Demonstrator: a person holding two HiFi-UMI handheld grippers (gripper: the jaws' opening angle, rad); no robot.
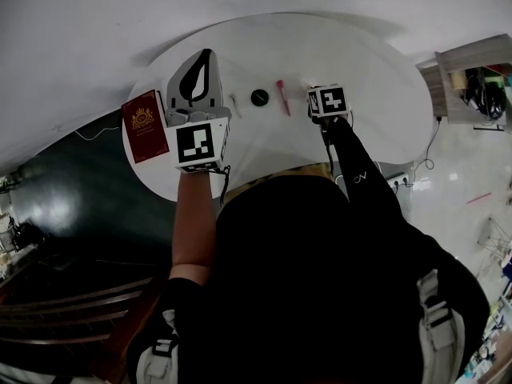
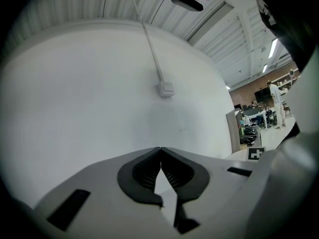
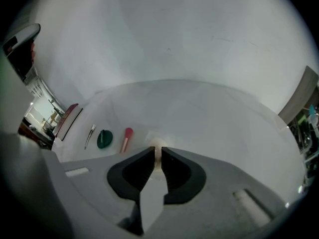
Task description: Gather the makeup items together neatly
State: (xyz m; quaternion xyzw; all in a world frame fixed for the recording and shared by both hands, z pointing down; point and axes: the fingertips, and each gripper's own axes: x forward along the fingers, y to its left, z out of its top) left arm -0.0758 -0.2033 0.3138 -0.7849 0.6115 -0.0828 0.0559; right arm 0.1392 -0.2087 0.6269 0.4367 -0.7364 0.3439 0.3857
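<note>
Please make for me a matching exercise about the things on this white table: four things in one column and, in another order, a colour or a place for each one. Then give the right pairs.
Things:
1. booklet
2. hair clip
3. round disc
4. pale item

Colour or place:
a. silver
b. between the jaws of the right hand-held gripper
c. dark red
d. dark green

Right pairs: 1-c, 2-a, 3-d, 4-b.
</note>
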